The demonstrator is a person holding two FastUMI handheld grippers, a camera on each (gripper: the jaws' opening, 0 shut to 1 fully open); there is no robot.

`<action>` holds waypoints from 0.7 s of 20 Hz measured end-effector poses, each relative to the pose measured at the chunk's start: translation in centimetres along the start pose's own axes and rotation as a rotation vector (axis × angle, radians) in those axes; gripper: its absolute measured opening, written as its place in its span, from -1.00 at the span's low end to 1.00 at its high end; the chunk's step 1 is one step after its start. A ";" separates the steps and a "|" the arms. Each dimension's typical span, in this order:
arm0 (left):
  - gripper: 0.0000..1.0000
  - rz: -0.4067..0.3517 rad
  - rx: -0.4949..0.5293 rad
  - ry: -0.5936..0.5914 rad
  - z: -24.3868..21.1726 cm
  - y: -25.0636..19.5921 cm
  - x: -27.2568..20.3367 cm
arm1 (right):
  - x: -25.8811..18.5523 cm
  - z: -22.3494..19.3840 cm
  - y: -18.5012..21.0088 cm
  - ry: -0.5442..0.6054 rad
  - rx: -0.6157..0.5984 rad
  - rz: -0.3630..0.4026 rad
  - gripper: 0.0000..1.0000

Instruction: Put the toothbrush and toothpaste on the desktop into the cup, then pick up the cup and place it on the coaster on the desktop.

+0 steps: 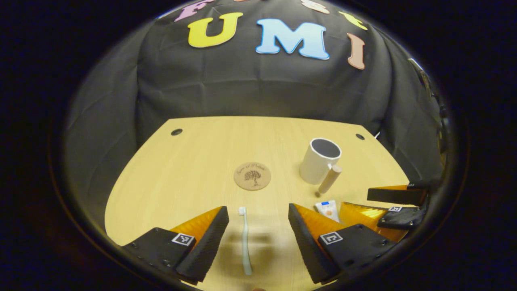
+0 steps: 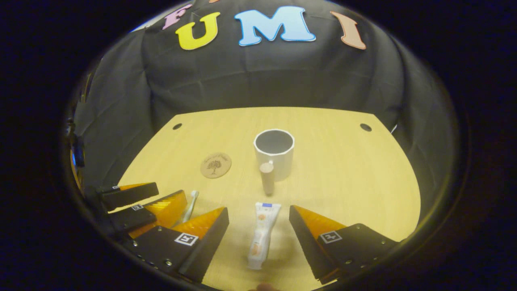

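Note:
A pale toothbrush (image 1: pixel 244 238) lies on the wooden desk (image 1: pixel 194 161), lengthwise between the spread fingers of my left gripper (image 1: pixel 258 220), which is open. A white toothpaste tube (image 2: pixel 261 234) lies between the fingers of my right gripper (image 2: pixel 258 220), also open. The white cup (image 2: pixel 274 153) with a wooden handle stands upright past the tube, its mouth empty. A round cork coaster (image 2: pixel 215 165) sits to the cup's left. In the left gripper view the cup (image 1: pixel 320 160), the coaster (image 1: pixel 252 176), the tube's end (image 1: pixel 328 209) and the right gripper (image 1: pixel 394 206) show at right.
The left gripper (image 2: pixel 137 204) shows at lower left in the right gripper view, beside the toothbrush head (image 2: pixel 192 202). Two dark cable holes (image 2: pixel 365 127) mark the desk's far corners. Black cloth walls close in behind and at both sides.

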State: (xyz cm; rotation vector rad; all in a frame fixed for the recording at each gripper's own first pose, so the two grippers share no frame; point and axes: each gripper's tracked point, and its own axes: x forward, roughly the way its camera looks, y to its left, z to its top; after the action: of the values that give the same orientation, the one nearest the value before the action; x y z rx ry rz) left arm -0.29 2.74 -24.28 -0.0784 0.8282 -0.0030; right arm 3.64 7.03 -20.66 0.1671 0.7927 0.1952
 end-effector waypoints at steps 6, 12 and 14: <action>0.94 0.005 -0.019 0.224 -4.7 0.6 2.0 | 1.4 -1.8 -0.1 0.121 0.050 -0.004 0.87; 0.98 0.014 -0.009 0.406 -8.6 1.1 3.8 | 3.1 -4.2 -0.3 0.247 0.061 -0.007 0.89; 0.96 0.024 -0.009 0.431 -9.1 1.5 4.2 | 3.5 -4.3 -0.3 0.246 0.067 -0.004 0.89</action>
State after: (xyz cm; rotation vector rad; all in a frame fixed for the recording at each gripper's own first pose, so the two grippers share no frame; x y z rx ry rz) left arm -4.21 3.47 -33.58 -0.0779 1.2597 0.0068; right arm 2.96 7.90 -26.10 0.2072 1.0452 0.1880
